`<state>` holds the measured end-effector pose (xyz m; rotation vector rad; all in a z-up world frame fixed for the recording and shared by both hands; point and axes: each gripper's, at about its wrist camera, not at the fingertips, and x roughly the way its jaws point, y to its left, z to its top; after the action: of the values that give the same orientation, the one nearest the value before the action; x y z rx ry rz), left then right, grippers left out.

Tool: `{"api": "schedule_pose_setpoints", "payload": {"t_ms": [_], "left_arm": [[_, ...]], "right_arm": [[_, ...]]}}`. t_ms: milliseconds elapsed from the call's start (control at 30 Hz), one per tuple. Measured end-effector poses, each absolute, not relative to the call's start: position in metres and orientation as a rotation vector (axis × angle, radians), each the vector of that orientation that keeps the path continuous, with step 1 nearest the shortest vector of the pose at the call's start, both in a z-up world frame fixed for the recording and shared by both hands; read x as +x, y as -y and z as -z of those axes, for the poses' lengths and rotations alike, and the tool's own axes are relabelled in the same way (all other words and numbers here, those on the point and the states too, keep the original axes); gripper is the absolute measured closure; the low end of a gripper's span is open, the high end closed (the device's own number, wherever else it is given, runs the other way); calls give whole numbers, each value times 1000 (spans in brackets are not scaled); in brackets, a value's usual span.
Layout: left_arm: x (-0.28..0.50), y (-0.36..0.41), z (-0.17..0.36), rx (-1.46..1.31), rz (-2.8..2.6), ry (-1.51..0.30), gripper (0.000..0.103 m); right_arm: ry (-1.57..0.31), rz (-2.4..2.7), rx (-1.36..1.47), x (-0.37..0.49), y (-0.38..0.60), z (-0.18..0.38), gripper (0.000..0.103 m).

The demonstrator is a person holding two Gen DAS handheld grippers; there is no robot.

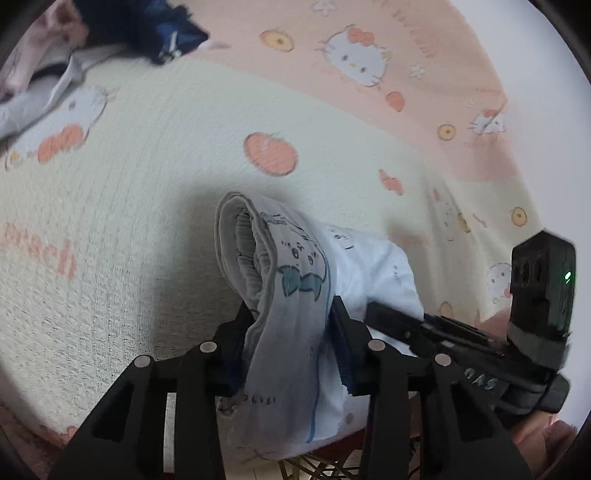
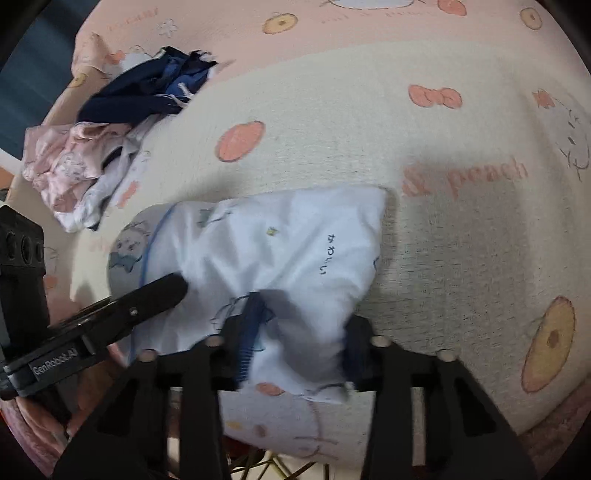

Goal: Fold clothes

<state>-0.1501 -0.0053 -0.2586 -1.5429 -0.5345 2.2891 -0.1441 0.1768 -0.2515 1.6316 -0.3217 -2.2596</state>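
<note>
In the left wrist view, the white printed garment [image 1: 295, 295], low centre on the bed [image 1: 147, 184], is clamped by the left gripper [image 1: 291, 317].

In the right wrist view, its other edge is pinched in the right gripper [image 2: 303, 332]; an unfolded pile [image 2: 110, 147] waits upper left, so most folding seems left.

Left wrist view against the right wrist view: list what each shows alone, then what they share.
Left wrist only: the grey waistband of the white garment, rolled open toward the camera, and the right gripper seen from the side.

Right wrist only: the pink clothes in the pile, the word "peach" read upright, and the left gripper seen from the side.

Both: the white garment pinched in each gripper's jaws, the dark blue clothing far off, and the printed blanket.
</note>
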Motion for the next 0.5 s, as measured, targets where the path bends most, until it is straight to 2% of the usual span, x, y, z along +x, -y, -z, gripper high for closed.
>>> {"api": "schedule_pose_setpoints", "payload": {"t_ms": [167,233,500], "left_arm": [[-153,-9,234,-1500,-2327,487,65],[-159,-14,229,-1500,-2333,490,66],[-211,-79,193,-1401,-2238,559,66]], "right_arm": [[309,2280,1547,-148,-170,221,73],[285,2289,1560,-155,-170,218,77],[384,2329,1510,-187,-233,183,78]]}}
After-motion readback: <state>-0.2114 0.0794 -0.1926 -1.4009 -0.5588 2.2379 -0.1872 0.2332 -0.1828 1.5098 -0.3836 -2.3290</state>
